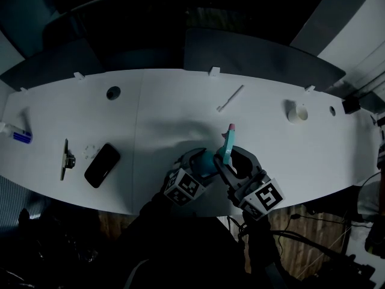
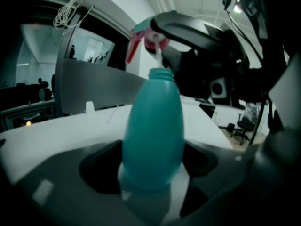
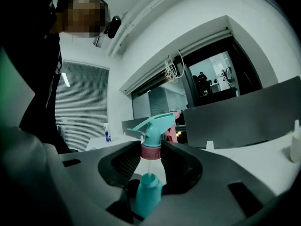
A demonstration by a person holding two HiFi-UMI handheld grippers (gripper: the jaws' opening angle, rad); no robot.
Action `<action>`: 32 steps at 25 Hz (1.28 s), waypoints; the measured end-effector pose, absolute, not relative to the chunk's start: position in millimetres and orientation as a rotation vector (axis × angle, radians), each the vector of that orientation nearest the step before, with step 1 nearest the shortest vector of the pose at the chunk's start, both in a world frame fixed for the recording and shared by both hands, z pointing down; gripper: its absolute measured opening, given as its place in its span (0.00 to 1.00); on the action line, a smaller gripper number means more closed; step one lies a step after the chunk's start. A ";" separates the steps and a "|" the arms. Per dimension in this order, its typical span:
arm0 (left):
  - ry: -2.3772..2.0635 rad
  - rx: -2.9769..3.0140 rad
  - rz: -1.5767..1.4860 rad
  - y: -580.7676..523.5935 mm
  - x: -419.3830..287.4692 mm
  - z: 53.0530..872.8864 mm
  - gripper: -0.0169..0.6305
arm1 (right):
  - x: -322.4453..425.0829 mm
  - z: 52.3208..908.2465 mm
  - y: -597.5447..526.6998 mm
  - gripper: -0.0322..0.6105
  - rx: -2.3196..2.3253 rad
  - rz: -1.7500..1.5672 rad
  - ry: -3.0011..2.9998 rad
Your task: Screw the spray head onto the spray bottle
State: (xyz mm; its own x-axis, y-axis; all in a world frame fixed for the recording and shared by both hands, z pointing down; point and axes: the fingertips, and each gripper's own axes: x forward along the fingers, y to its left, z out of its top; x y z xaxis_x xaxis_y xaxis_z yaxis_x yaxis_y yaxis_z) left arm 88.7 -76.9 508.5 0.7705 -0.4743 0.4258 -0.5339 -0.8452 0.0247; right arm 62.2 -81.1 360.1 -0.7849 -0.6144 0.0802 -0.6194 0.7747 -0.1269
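nearest the table [image 1: 156, 131] edge, the left gripper [image 1: 200, 165] has its jaws spread wide and pressed on the belly of the teal spray bottle [image 2: 153, 135], holding it upright. just beside it, the right gripper [image 1: 234, 160] has its jaws partly closed on the pink collar [image 3: 151, 151] of the spray head [image 3: 153, 125]. the head hangs just above the open neck, and its dip tube [image 2: 158, 58] runs down inside. the collar looks not yet seated on the thread. i judge the head should come down straight, collar square to the neck, then turn while the bottle is braced; a tilted start could cross the thread. farther off lie a black phone [image 1: 102, 165], a white stick [image 1: 230, 98] and a white cup [image 1: 297, 113].
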 end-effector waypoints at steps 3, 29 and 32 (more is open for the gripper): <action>-0.802 2.818 0.632 -76.8 88.4 510.4 0.63 | 58.6 377.8 -77.7 0.27 1.008 0.217 -2.906; -0.816 2.822 0.633 -76.9 87.3 513.2 0.63 | 54.0 412.1 -72.4 0.27 0.954 0.064 -2.669; -0.816 2.822 0.638 -76.6 88.2 512.8 0.63 | 54.0 412.0 -72.1 0.27 0.990 0.047 -2.600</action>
